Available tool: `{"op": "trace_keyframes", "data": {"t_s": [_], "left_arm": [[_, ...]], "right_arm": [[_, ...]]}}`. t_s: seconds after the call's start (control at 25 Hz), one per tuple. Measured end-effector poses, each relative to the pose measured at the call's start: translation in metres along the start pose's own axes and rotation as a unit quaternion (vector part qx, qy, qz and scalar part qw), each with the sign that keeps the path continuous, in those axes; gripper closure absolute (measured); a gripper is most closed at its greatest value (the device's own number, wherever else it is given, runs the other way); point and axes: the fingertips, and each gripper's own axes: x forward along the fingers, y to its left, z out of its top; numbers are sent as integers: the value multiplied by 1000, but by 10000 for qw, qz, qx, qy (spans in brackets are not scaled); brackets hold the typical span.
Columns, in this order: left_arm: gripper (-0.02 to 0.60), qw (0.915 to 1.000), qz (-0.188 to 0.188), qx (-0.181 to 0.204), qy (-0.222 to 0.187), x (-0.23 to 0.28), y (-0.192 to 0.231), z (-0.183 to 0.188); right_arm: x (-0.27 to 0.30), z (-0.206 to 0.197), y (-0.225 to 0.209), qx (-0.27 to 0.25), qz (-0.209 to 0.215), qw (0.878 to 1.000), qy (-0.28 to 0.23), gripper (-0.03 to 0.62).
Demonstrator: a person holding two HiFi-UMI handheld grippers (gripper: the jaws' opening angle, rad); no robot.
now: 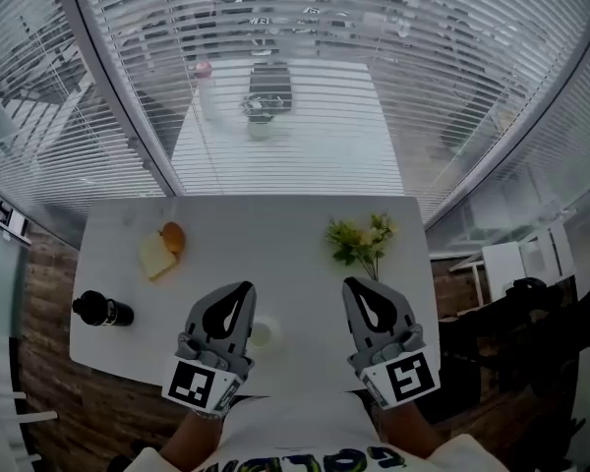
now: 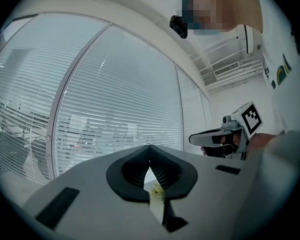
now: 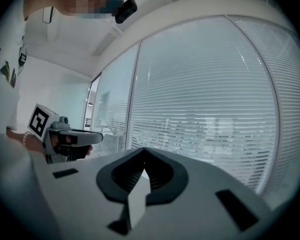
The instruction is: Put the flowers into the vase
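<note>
Left gripper point(image 1: 246, 287) and right gripper point(image 1: 350, 284) were held over the table point(image 1: 275, 226), jaws together and empty, flowers point(image 1: 362, 241) lying just beyond the right.

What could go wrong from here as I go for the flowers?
The right gripper is shut; unless opened, it may shove the flowers toward the far edge of the table. The left gripper hangs close beside a pale container, perhaps the vase, and could knock it over.

Pale yellow, green-leaved flowers point(image 1: 362, 241) lie on the table's point(image 1: 295, 264) far right.
</note>
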Motion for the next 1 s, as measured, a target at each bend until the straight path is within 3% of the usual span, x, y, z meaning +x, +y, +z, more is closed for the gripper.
{"op": "trace_keyframes", "data": {"t_s": [0.28,0.6,1.0], "left_arm": [[569,9997,-85,-123,172,12,2,-14],[569,9988,-162,-178,425,17,6,-42],[569,9977,-192,-256,599,19,16,-53]], "right_arm": [[9,-20,-16,71,-69,9995,301,575],[18,-78,-36,102,-253,9956,900,551],[26,-159,-86,120,-591,9787,1960,531]]}}
